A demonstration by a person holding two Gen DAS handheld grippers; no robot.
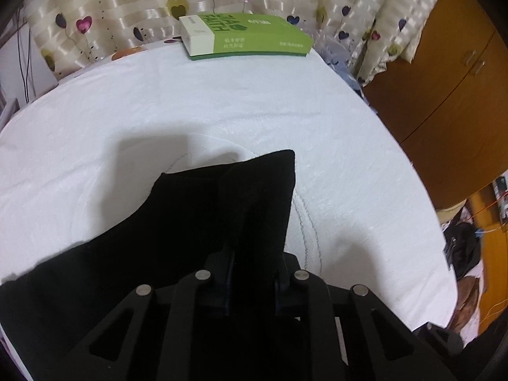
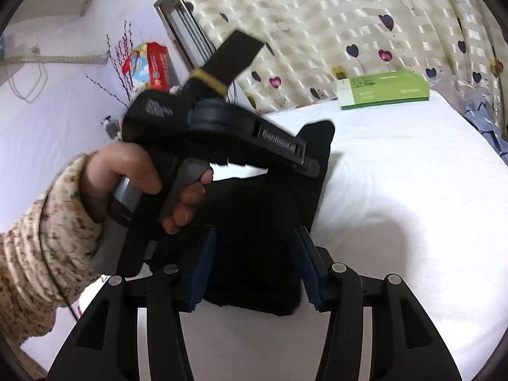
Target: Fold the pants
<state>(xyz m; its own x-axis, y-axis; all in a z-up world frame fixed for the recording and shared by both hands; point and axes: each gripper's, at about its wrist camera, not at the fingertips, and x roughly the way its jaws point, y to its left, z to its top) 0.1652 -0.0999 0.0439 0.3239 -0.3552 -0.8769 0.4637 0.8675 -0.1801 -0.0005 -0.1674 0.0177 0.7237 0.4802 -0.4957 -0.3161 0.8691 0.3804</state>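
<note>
Bed (image 1: 222, 101) covered with a white sheet. Behind it hangs a cream striped curtain (image 1: 127, 6) printed with hearts. A green and white box (image 1: 247, 36) lies at the bed's far edge. Orange wooden cabinet (image 1: 444, 79) stands to the right. White wall (image 2: 63, 16) to the left, with a window frame (image 2: 181, 22) beside the curtain.

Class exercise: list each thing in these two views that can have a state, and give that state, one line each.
Black pants: bunched, partly lifted off the white sheet.
Left gripper: shut on the pants.
Right gripper: open, pants between its fingers.
Green box: closed, lying flat.
Orange cabinet: doors shut.
</note>
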